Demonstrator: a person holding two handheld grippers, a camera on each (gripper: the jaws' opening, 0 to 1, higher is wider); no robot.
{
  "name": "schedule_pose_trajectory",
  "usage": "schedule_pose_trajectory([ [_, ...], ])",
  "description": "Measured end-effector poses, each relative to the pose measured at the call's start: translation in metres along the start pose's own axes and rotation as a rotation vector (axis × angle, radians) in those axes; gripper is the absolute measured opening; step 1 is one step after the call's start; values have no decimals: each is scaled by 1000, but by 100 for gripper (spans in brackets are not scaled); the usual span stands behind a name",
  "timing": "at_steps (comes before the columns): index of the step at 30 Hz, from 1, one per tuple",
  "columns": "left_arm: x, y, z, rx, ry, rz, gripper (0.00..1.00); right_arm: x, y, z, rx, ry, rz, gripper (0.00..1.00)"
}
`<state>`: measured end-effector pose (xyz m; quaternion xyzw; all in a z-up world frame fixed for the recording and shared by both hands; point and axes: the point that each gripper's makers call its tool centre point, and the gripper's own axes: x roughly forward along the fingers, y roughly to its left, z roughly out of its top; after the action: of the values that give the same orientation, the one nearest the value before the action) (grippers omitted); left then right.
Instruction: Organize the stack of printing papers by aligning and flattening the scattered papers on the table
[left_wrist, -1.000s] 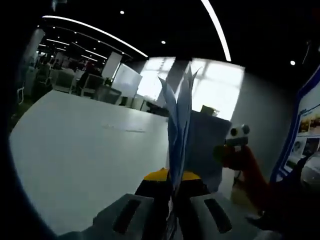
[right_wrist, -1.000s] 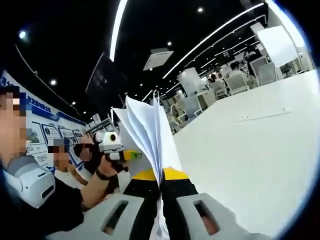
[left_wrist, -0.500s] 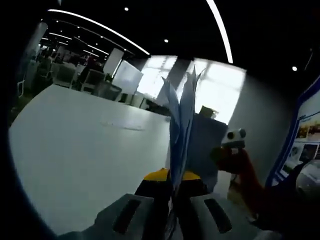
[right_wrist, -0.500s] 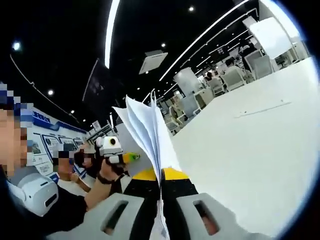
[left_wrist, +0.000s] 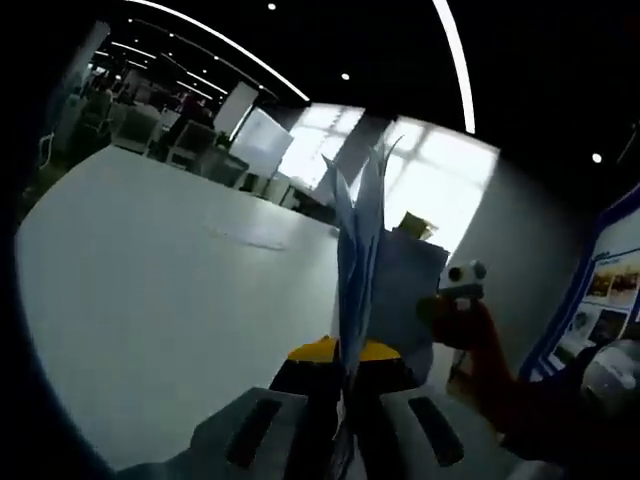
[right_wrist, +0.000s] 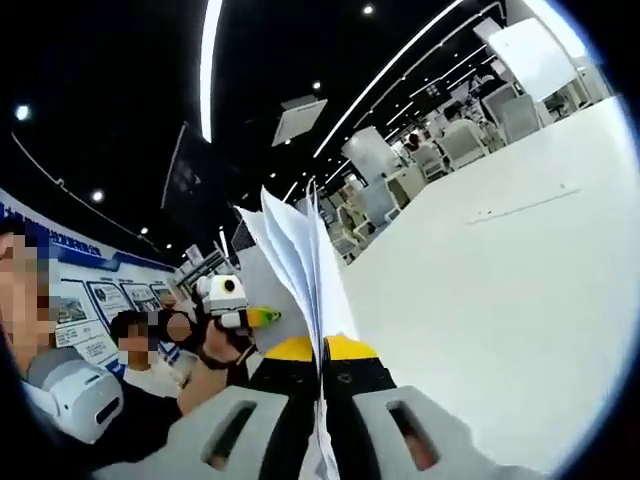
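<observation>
Left gripper view: both grippers' jaws stay clamped on the papers (left_wrist: 360, 260), barely shifted.

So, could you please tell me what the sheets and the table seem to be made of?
The sheets look like thin matte white paper: edges fan apart above each hand-held gripper's shut jaws. The table looks like smooth white laminate, seemingly with a slight sheen; its core cannot be told.

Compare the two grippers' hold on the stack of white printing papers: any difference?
Little differs. The left gripper has the stack of white printing papers between shut jaws, the sheets fanning narrowly above them; the right gripper shows the same stack fanned wider, leaning to one side. In the right gripper view a hand wraps the left gripper's handle; the right gripper's handle looks orange in the left gripper view. Shared: both shut on the stack, held upright above the white table.
</observation>
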<state>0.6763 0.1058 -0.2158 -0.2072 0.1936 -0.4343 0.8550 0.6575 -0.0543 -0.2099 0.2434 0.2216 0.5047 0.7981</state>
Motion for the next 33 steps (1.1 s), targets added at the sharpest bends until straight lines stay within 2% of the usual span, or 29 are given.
schedule_pose_trajectory([
  [5, 7, 2, -9, -13, 40, 1, 6, -3, -18, -3, 34, -7, -42, 0],
  [8, 12, 13, -10, 38, 19, 40, 6, -3, -32, -5, 59, -21, -61, 0],
  [10, 14, 15, -10, 41, 13, 45, 6, -3, -36, -3, 68, -38, -66, 0],
  [15, 21, 30, -9, 47, -15, 75, 6, -2, -53, 3, -8, -61, -157, 0],
  [17, 27, 38, -8, 20, -22, 72, 6, 1, -65, 4, -23, -57, -193, 0],
  [19, 34, 44, -5, -6, -40, 64, 6, 3, -84, 7, -59, -44, -266, 0],
  [20, 38, 50, -4, -18, -48, 70, 6, 7, -86, 8, -57, -46, -265, 0],
  [22, 47, 69, -1, 19, -59, 131, 6, 14, -94, 10, -82, -49, -290, 0],
  [23, 52, 75, -4, 38, -49, 148, 6, 16, -101, 11, -112, -49, -317, 0],
  [25, 59, 83, -8, 57, -41, 164, 6, 21, -108, 10, -102, -50, -330, 0],
  [33, 71, 99, -25, 50, -32, 217, 7, 26, -142, 5, -119, -54, -419, 0],
])
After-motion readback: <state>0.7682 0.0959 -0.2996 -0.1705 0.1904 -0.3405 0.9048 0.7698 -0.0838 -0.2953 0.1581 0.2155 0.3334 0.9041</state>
